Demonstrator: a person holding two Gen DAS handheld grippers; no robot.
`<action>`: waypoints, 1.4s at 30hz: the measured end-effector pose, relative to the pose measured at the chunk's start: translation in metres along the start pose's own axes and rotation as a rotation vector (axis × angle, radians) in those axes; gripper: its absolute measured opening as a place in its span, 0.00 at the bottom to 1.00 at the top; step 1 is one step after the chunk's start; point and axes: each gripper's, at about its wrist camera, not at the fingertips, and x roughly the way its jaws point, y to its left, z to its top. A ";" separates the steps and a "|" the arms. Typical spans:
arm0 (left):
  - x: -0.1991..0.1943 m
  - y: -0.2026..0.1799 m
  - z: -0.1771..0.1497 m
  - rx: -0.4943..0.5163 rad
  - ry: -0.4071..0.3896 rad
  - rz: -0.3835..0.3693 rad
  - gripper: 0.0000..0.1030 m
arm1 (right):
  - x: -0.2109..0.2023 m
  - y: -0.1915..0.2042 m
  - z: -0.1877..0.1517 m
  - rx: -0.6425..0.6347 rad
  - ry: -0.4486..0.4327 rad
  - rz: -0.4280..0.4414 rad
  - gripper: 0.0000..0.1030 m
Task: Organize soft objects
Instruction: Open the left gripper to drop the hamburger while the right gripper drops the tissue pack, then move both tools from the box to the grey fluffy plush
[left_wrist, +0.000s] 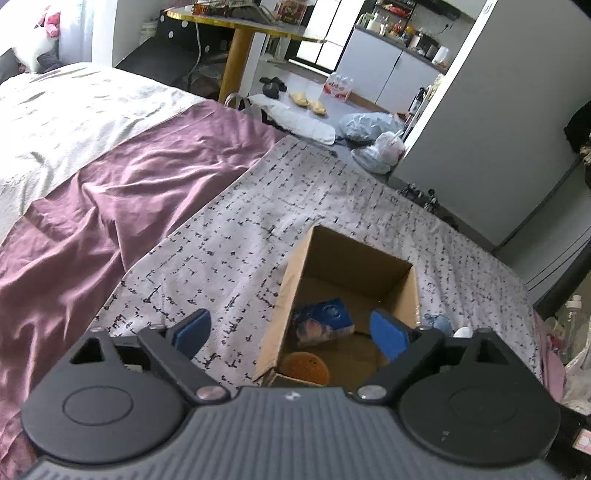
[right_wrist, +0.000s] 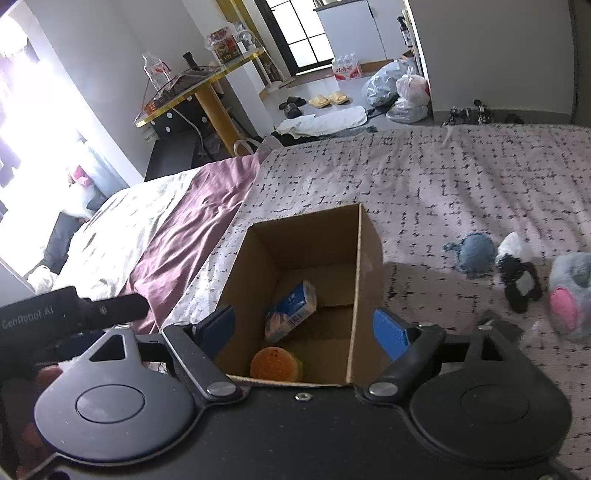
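Both our grippers, left gripper (left_wrist: 291, 332) and right gripper (right_wrist: 304, 328), hover jaws wide and empty over the box (right_wrist: 364, 258); blue plush (right_wrist: 474, 253) on the bed looks light and squashy, so we pinch mid-body.

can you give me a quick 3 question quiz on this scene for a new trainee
1. True or false: the cardboard box on the bed already holds two items.
2. Multiple choice: the soft toys not yet boxed lie where in the right wrist view? A) inside the box B) on the patterned blanket right of the box C) on the purple sheet
3. Short answer: what state are the left gripper and right gripper in?

Key
1. True: a blue packet and an orange burger toy.
2. B: blue plush, black-and-white plush, grey-and-pink plush on the patterned blanket.
3. Both open, holding nothing.
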 end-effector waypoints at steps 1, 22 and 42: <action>-0.002 -0.002 0.000 0.001 -0.007 -0.002 0.94 | -0.005 -0.002 0.000 -0.005 -0.006 -0.001 0.88; -0.038 -0.054 -0.028 0.095 -0.068 -0.050 1.00 | -0.081 -0.051 -0.009 -0.056 -0.058 0.000 1.00; -0.034 -0.127 -0.059 0.194 -0.047 -0.076 1.00 | -0.125 -0.129 -0.009 0.006 -0.106 -0.112 1.00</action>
